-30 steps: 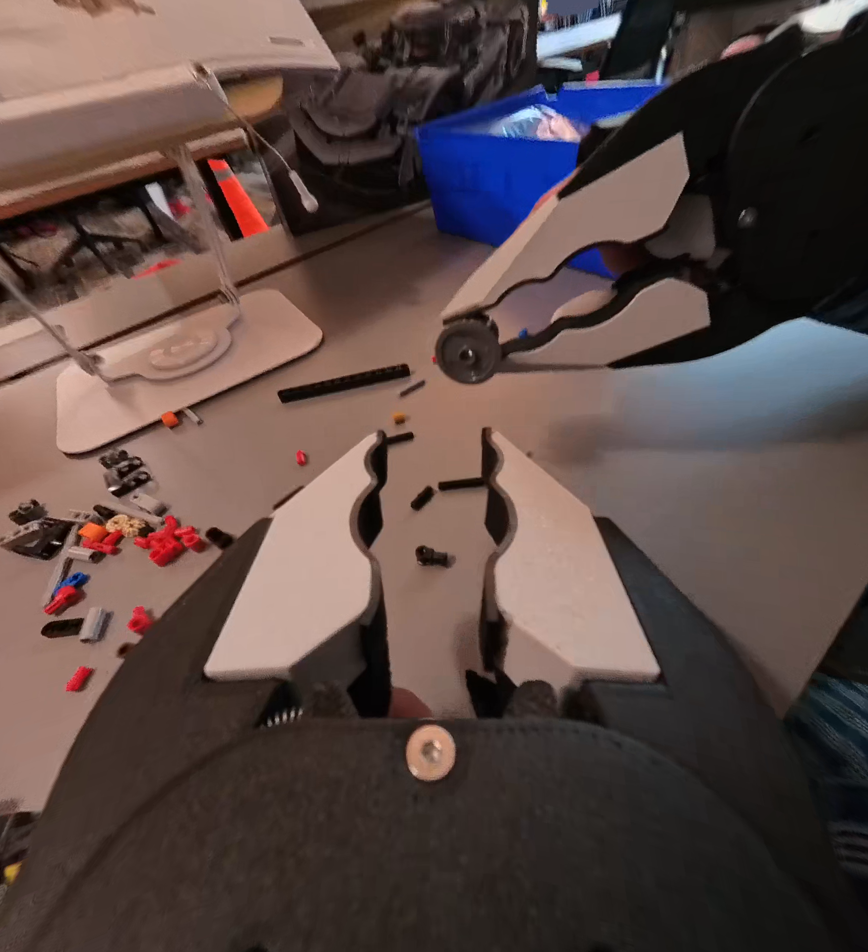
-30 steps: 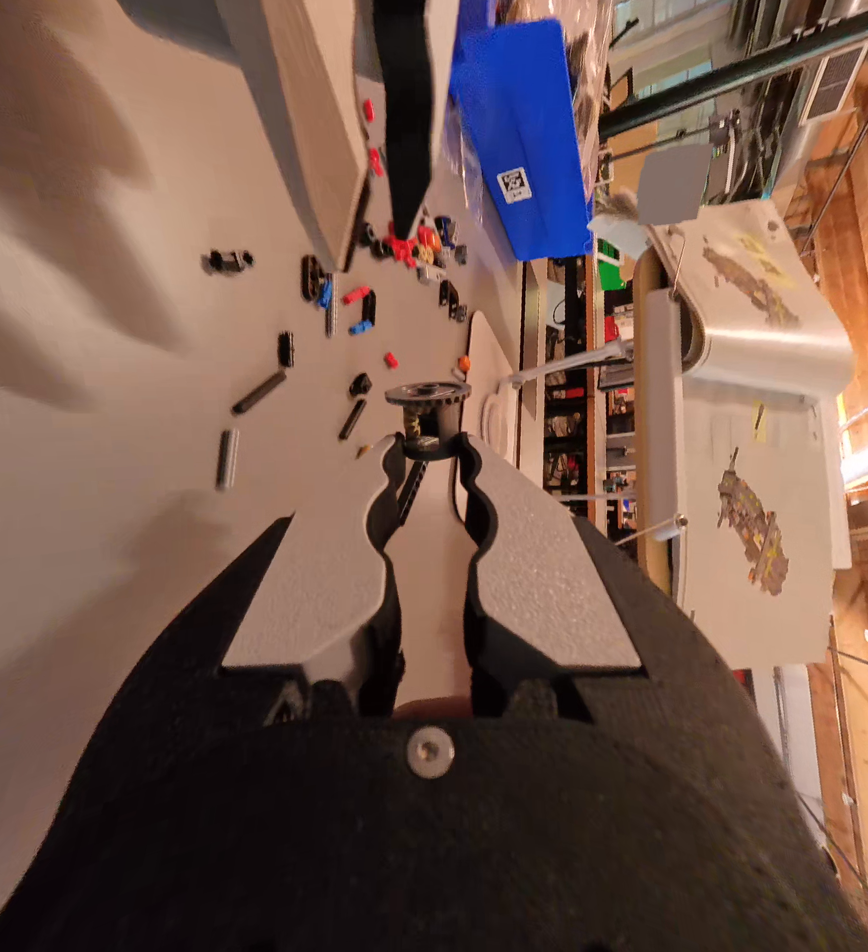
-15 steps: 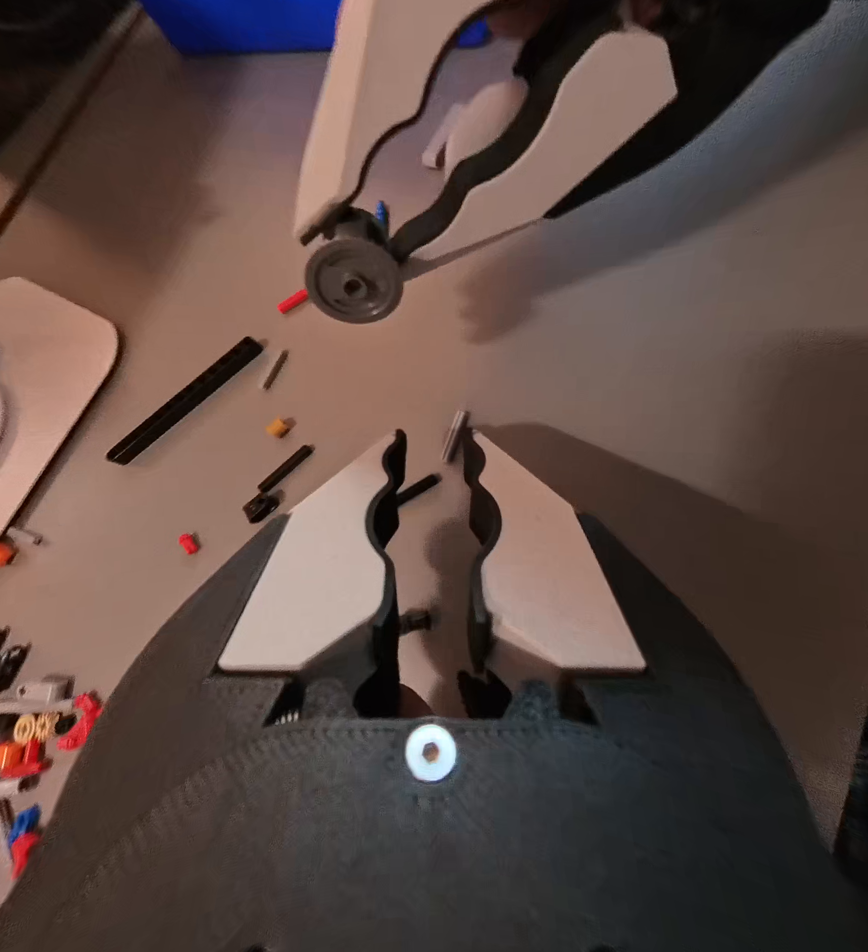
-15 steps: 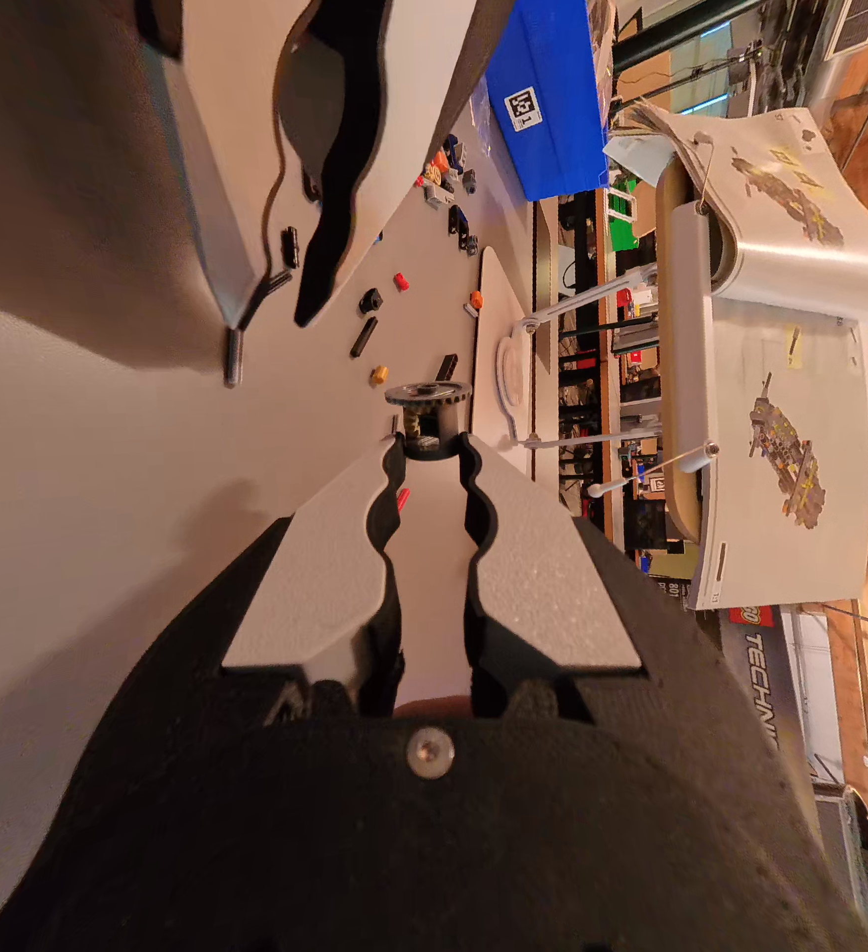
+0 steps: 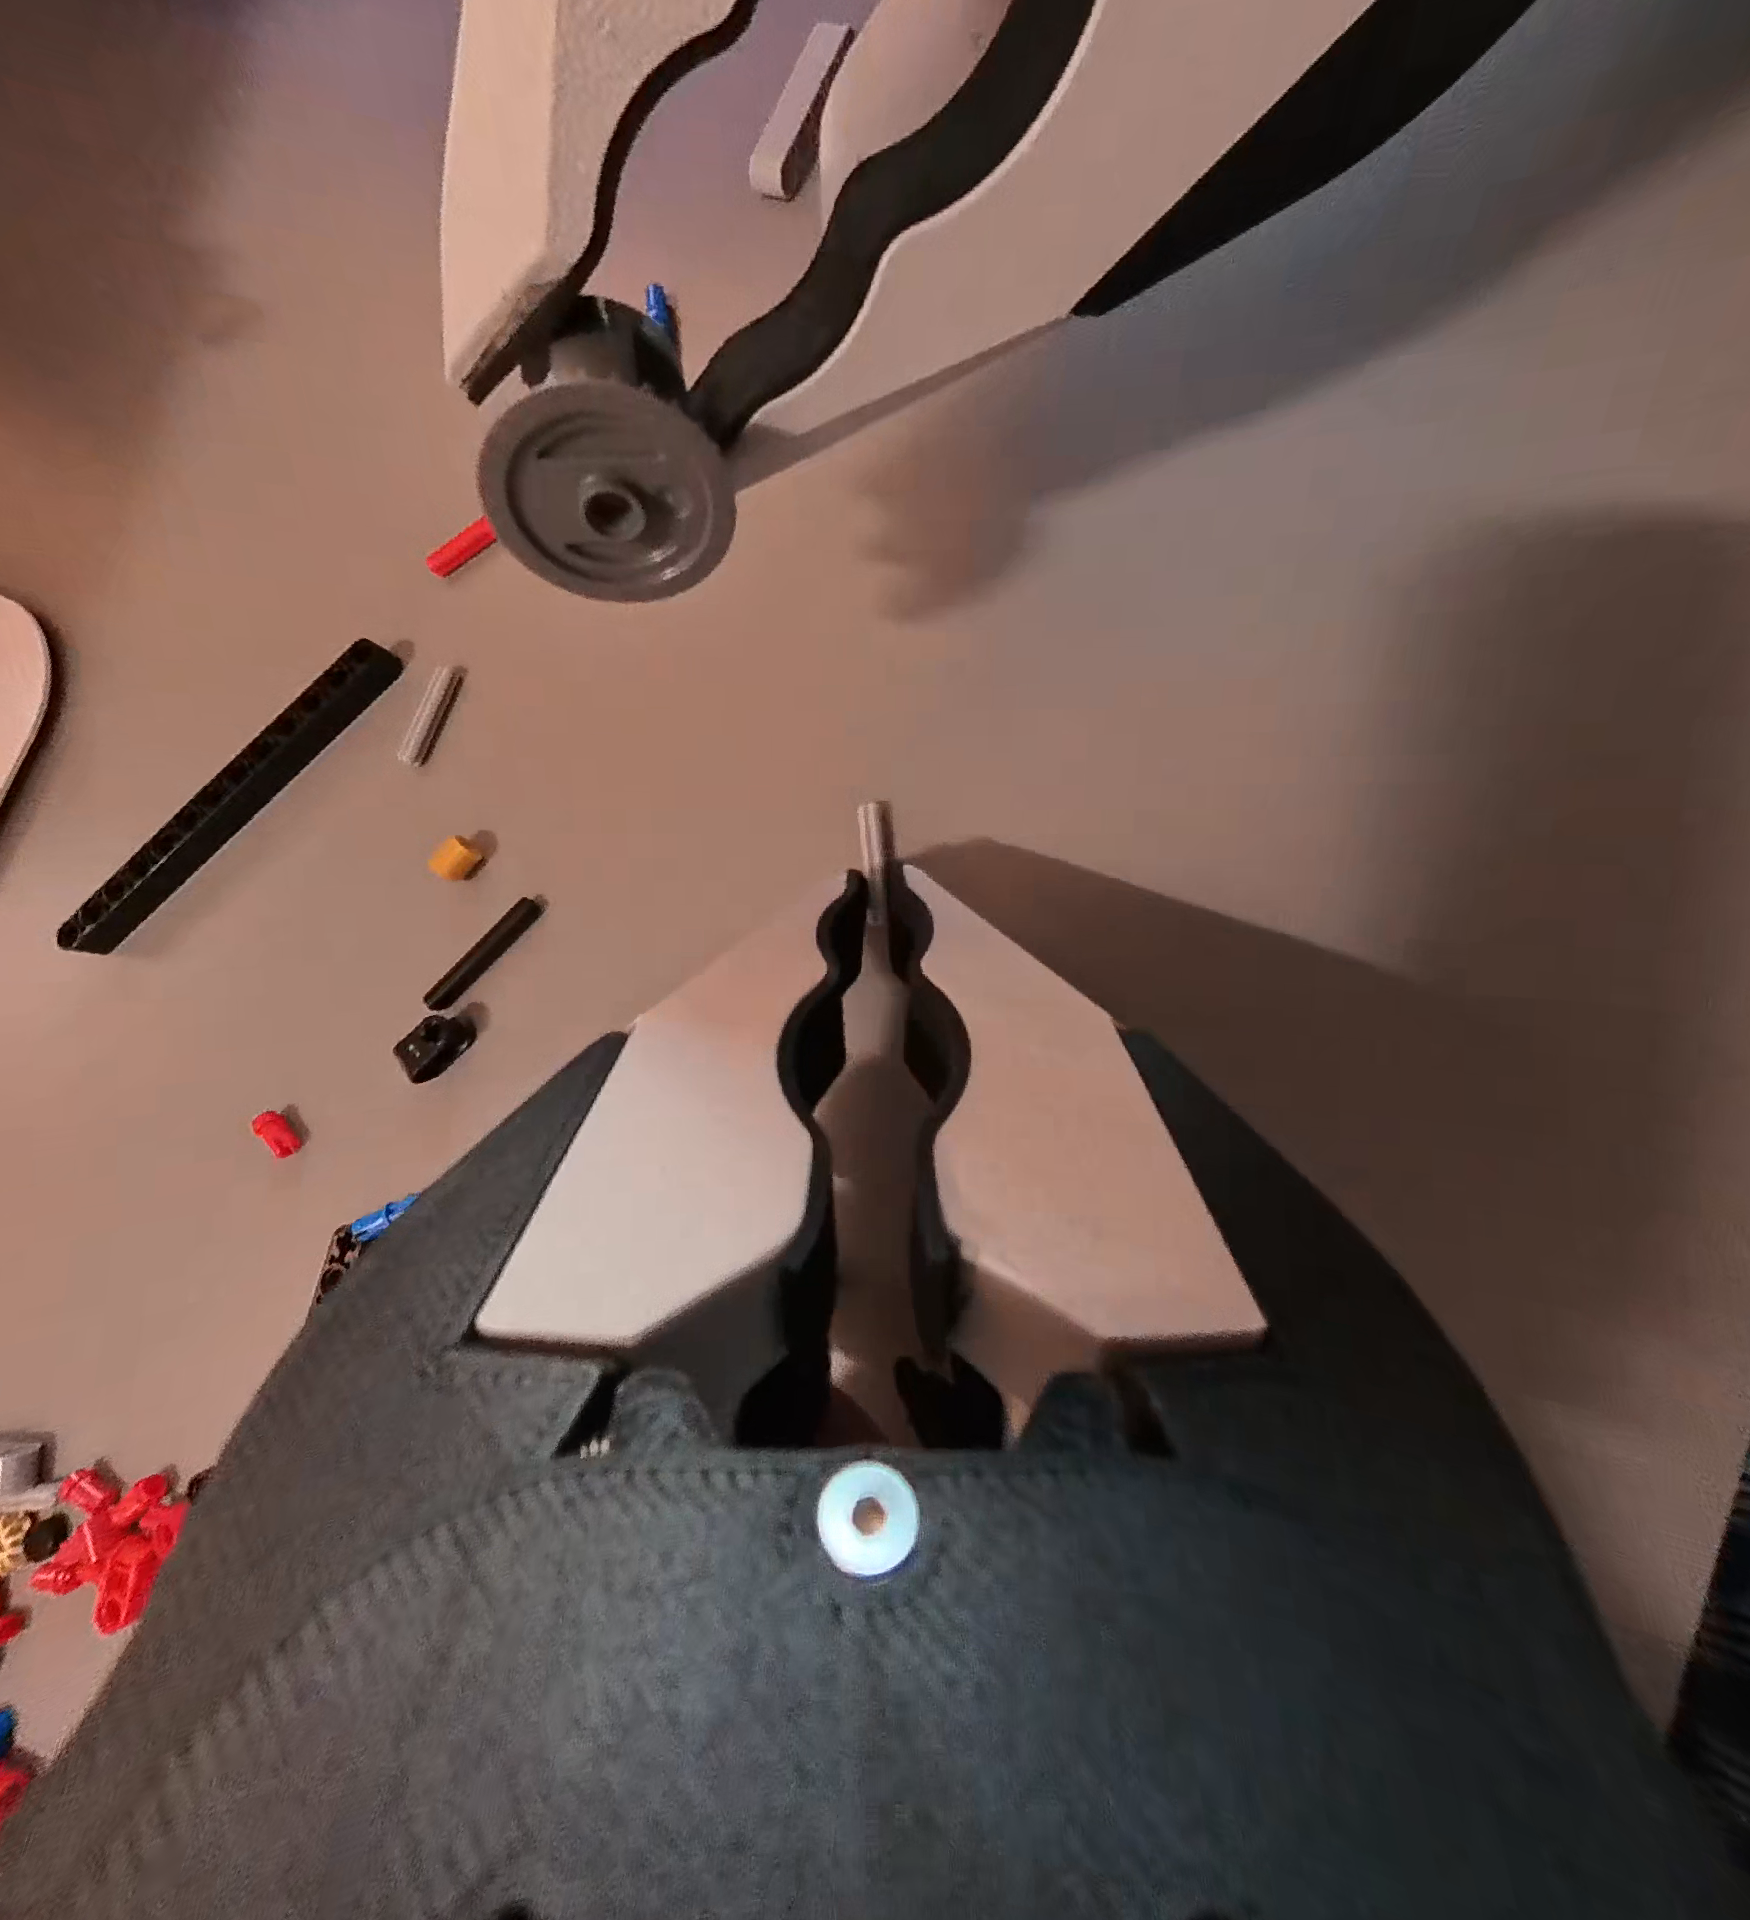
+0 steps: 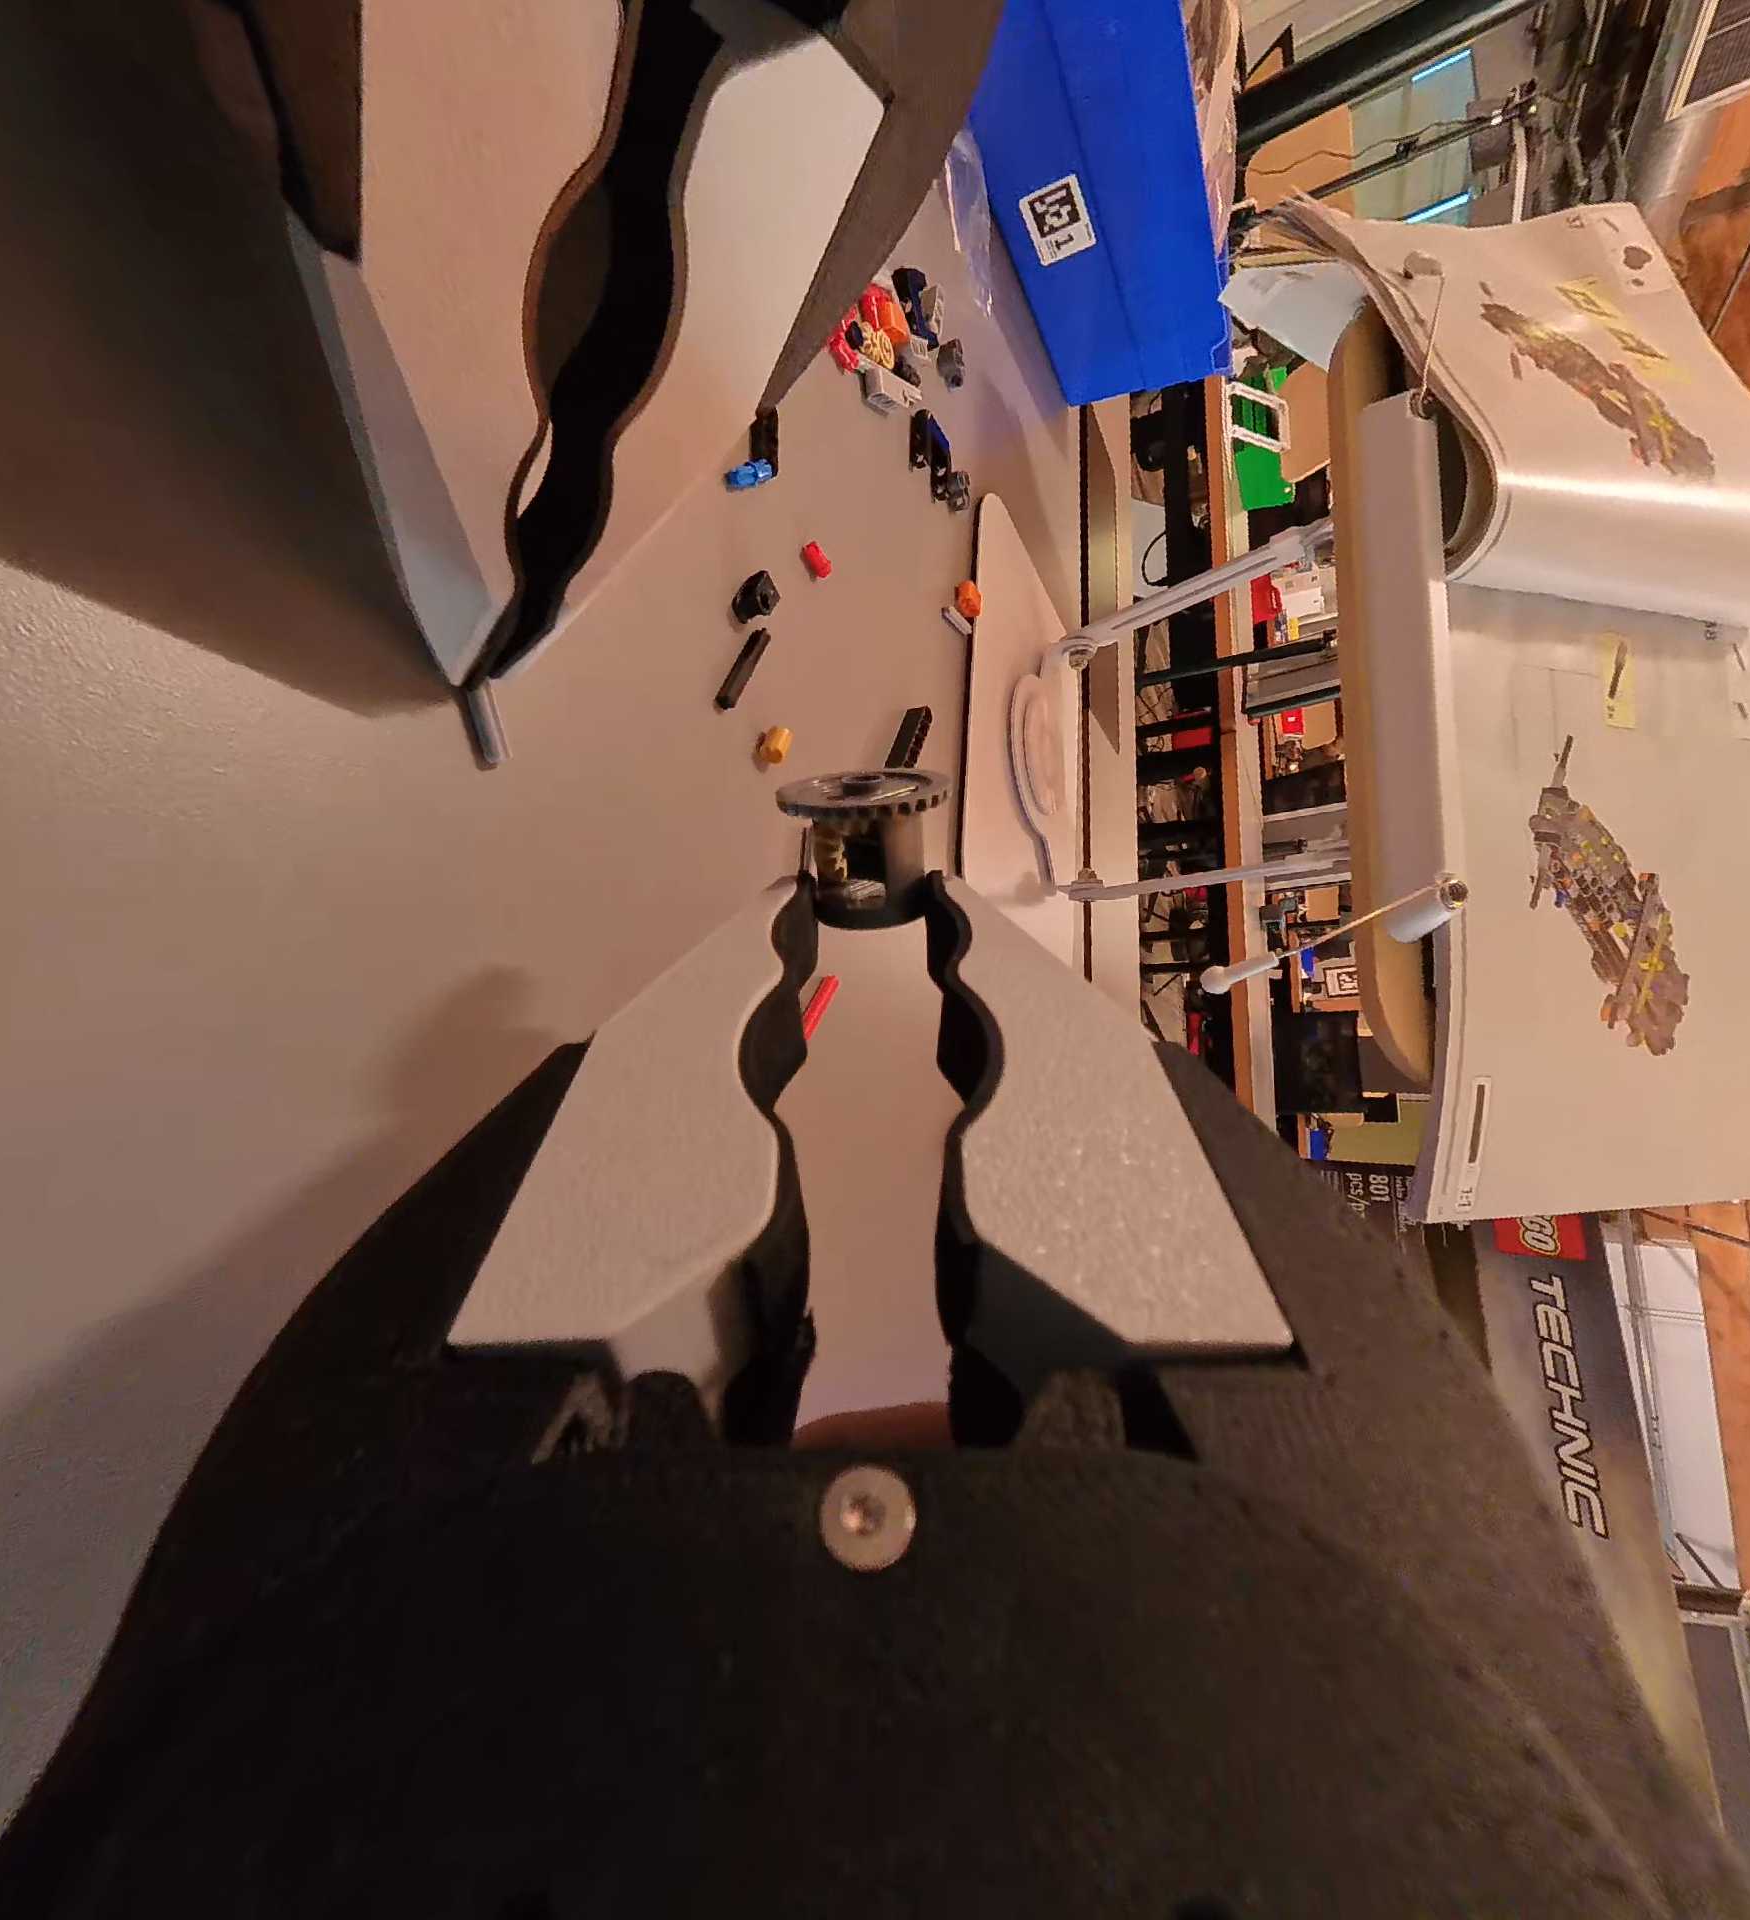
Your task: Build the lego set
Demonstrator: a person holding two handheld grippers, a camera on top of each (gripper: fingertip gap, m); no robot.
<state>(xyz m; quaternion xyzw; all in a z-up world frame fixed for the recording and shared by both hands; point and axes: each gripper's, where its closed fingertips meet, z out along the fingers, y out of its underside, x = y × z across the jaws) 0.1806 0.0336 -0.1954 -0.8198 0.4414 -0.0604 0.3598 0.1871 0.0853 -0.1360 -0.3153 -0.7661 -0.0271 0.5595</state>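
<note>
My left gripper (image 5: 879,883) is shut on a short grey axle (image 5: 873,844) that sticks out past its tips, low over the grey table (image 5: 1266,675). In the right wrist view the left gripper (image 6: 476,681) and the axle (image 6: 485,727) show at upper left. My right gripper (image 6: 863,894) is shut on a dark grey geared differential (image 6: 863,831) and holds it above the table. In the left wrist view the right gripper (image 5: 632,353) holds the differential (image 5: 606,499) with its round face towards me, ahead and left of the axle.
Loose pieces lie left: a long black beam (image 5: 227,800), a grey axle (image 5: 431,714), a tan bush (image 5: 456,858), a black axle (image 5: 483,954), red pins (image 5: 112,1538). A blue bin (image 6: 1110,197) and an instruction booklet on a stand (image 6: 1598,727) lie beyond.
My left gripper swung down to the table and closed on the grey axle. The right gripper with the differential came nearer to it.
</note>
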